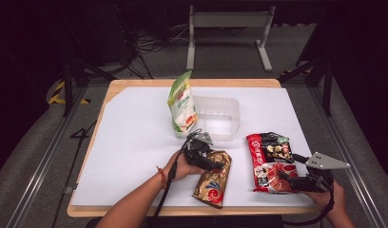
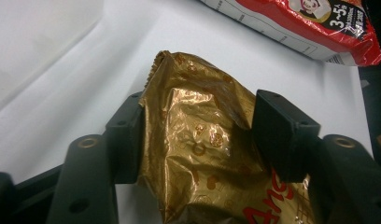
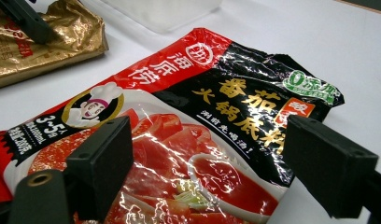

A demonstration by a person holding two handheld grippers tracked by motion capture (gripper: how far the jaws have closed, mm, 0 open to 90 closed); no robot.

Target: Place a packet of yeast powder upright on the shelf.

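Nearest the table's (image 1: 135, 137) front edge: gold pouch (image 1: 213, 179) lying flat, top end pinched between the jaws of the left gripper (image 2: 198, 135), foil crumpled where the pads press. Right of the pouch: red packet (image 1: 272, 161), flat, near end between the spread jaws of the right gripper (image 3: 207, 172), pads clear of it. Behind the pouch: clear tub (image 1: 216, 118). Leaning on its left wall: green bag (image 1: 181, 102), upright.

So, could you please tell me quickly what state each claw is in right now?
Left claw: closed on the gold packet.
Right claw: open, jaws apart over the red packet, holding nothing.
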